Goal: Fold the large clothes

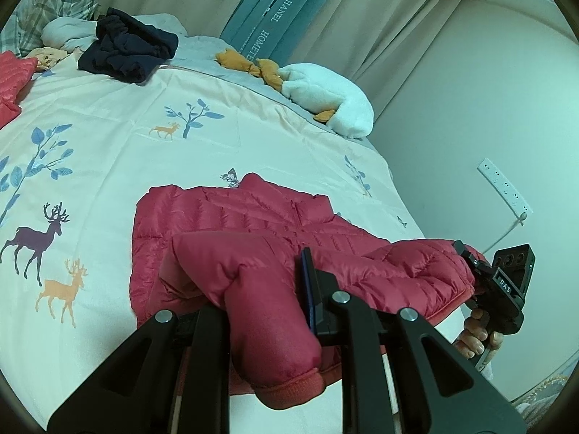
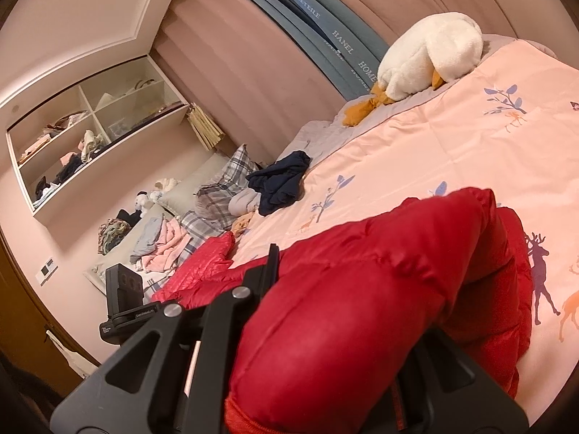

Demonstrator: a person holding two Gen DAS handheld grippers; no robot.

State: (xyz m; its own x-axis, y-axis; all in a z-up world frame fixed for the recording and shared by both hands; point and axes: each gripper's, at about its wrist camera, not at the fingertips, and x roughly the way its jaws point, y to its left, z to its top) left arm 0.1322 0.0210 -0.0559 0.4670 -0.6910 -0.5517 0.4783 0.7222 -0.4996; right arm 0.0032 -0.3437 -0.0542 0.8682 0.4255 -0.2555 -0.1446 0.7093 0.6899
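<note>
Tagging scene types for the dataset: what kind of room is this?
Almost certainly a home bedroom. A bed with a deer-print duvet fills both views, with plaid pillows at its head, a plush goose on it, and a wall shelf of clothes. Both grippers hold a red puffer jacket.

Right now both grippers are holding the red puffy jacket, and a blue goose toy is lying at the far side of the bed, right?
Almost. The goose toy is white, not blue, with orange feet and beak; the right wrist view shows it best. The rest holds: the left gripper and the right gripper both grip the red puffy jacket over the bed.
</note>
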